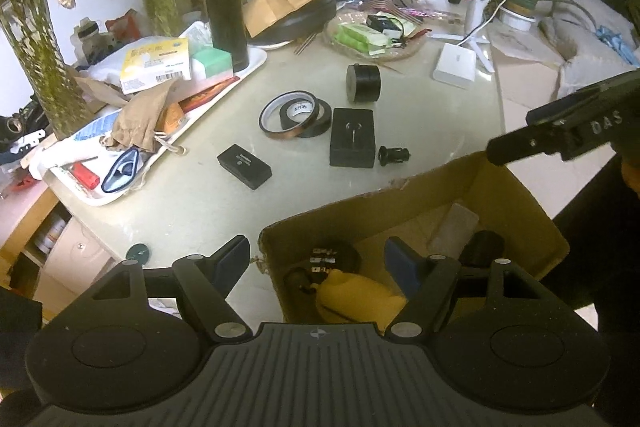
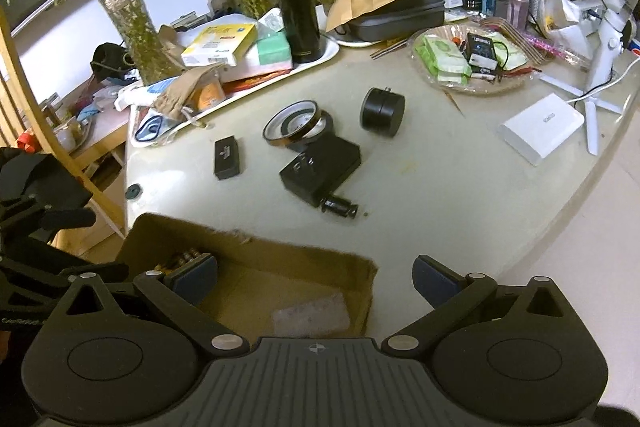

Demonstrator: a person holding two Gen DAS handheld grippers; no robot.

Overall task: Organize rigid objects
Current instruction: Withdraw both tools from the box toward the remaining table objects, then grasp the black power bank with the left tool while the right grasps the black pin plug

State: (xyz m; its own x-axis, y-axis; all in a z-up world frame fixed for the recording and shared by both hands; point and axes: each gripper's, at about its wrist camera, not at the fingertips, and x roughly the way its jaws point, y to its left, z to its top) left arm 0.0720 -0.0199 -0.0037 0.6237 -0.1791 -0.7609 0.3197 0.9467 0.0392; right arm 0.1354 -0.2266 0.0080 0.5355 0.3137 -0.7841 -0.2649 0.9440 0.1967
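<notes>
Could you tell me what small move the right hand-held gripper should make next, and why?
Probably reach the open, empty right hand-held gripper forward to the small black cylindrical plug, the loose piece nearest the brown cardboard box, which already holds several items. It lies against the black rectangular adapter, so approach from its free end.

Dim, yellow-green indoor light; strong fisheye warp in both wrist views.
Soft overhead light, faint short shadows under the tape rolls (image 1: 296, 115) and the black box (image 1: 352, 137). Mild glare on the pale table (image 1: 200, 195) and white charger (image 2: 542, 129) at 3 o'clock. Straight edges bow toward the rims; black vignette in the corners. Foliage at 11 o'clock smeared in the right view, cardboard box (image 2: 256, 259) rim soft. Centre fairly sharp, slightly noisy.
</notes>
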